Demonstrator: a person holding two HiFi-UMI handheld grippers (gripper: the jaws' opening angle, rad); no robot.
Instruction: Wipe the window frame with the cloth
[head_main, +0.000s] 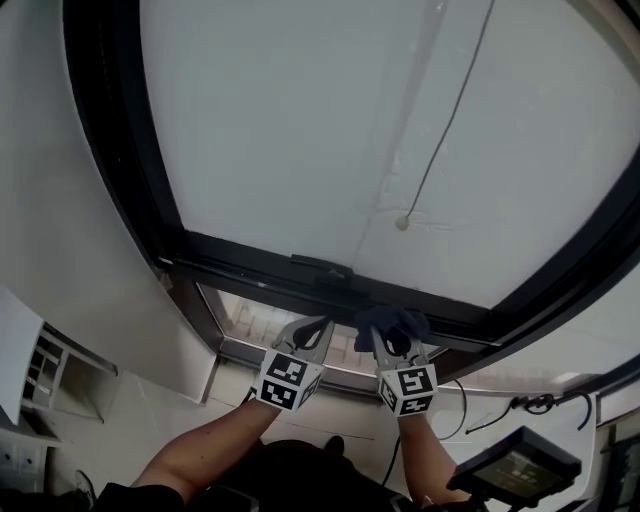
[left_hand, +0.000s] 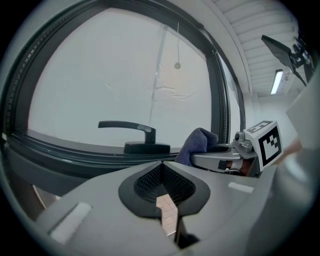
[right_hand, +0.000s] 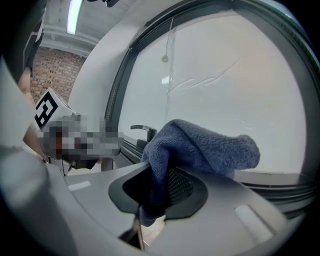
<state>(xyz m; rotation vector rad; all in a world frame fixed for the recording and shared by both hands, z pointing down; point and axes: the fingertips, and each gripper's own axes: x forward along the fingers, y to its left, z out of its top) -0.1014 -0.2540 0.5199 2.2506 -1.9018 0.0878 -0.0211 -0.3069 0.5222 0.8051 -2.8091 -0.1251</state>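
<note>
The window's black frame (head_main: 245, 260) runs along under the pale pane, with a black handle (head_main: 322, 266) on its bottom rail. My right gripper (head_main: 388, 338) is shut on a dark blue cloth (head_main: 394, 320), which is bunched against the rail just right of the handle. In the right gripper view the cloth (right_hand: 205, 145) hangs over the jaws and hides their tips. My left gripper (head_main: 316, 328) hovers beside it, just below the rail, shut and holding nothing. In the left gripper view the handle (left_hand: 132, 126) lies straight ahead and the cloth (left_hand: 197, 142) sits to the right.
A pull cord with a bead (head_main: 403, 223) hangs in front of the pane. A white wall curves down the left, with shelving (head_main: 50, 370) below it. A dark device (head_main: 515, 465) and a cable (head_main: 500, 410) sit at lower right.
</note>
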